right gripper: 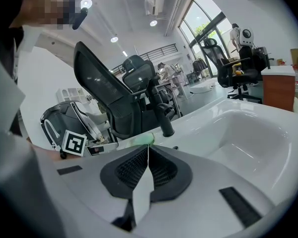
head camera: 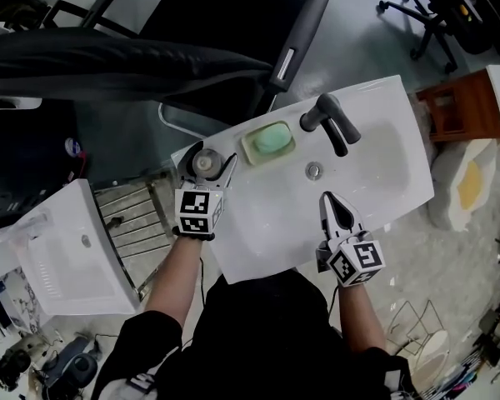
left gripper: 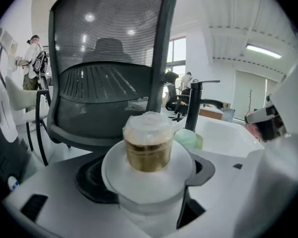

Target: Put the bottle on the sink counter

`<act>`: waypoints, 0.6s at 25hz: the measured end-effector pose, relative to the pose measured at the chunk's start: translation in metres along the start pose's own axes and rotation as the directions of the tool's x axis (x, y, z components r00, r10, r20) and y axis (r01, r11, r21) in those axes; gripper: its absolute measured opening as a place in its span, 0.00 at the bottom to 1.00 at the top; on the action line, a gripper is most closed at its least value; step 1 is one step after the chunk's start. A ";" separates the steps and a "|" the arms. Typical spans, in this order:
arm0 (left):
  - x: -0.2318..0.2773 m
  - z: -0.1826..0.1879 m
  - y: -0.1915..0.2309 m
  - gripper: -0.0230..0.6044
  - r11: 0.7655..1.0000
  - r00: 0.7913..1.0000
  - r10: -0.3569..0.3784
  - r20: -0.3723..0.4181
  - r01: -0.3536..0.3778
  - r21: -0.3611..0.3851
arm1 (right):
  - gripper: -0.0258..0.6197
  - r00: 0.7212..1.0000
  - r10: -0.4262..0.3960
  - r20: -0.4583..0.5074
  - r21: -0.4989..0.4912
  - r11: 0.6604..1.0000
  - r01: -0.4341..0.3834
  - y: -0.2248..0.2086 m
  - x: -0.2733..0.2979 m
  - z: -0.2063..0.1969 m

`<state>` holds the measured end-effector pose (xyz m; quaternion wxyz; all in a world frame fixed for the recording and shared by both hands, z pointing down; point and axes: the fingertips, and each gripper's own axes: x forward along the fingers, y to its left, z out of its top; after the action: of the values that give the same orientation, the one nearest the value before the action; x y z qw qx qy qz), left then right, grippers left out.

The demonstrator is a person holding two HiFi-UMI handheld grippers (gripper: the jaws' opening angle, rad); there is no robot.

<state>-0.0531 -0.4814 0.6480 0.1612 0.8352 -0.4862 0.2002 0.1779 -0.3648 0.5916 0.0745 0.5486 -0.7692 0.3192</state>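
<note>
The bottle (head camera: 205,163) was seen pinched between the jaws of the left gripper (head camera: 208,160), over the far left corner of the sink counter (head camera: 237,248). Whether its base was touching the counter could not be told. In the left gripper view the bottle (left gripper: 148,150) was shown filling the gap between the jaws, which were closed on its body just under the wide white shoulder. The gold collar and the pale cap were left standing free above.

The right gripper (head camera: 329,200) was held over the near rim of the basin. Its jaws were pressed together with nothing between them, as confirmed in its own view (right gripper: 148,155).

A green soap in its dish (head camera: 269,141) lay just beside the bottle, with the black tap (head camera: 329,122) further along the back edge. An office chair (head camera: 233,23) stood behind the sink.

The bottle was judged small, stiff and probably light, with a smooth, glossy wall that could slip under a loose grip. The cap might come off if pulled. The body was therefore judged the right place to hold it, square and low under the shoulder, as it was held here. An upright, gentle set-down was called for, since the counter looked hard and slick.
</note>
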 end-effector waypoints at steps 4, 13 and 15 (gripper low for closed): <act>0.002 -0.001 -0.001 0.60 0.999 1.000 0.007 0.001 -0.007 0.045 | 0.09 1.000 0.002 -0.004 -0.004 1.000 -0.002 0.001 0.000 0.001; 0.015 -0.009 -0.004 0.65 0.996 0.998 -0.025 -0.054 0.029 0.082 | 0.09 0.999 0.038 -0.010 -0.019 0.999 -0.038 0.016 0.003 -0.003; 0.014 -0.011 -0.007 0.67 0.994 0.996 -0.042 -0.077 0.049 0.095 | 0.09 0.999 0.044 -0.007 -0.027 0.999 -0.044 0.020 0.001 -0.001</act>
<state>-0.0425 -0.4829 0.6641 0.1430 0.8449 -0.4503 0.2509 0.1596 -0.3614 0.5851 0.0774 0.5295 -0.7851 0.3120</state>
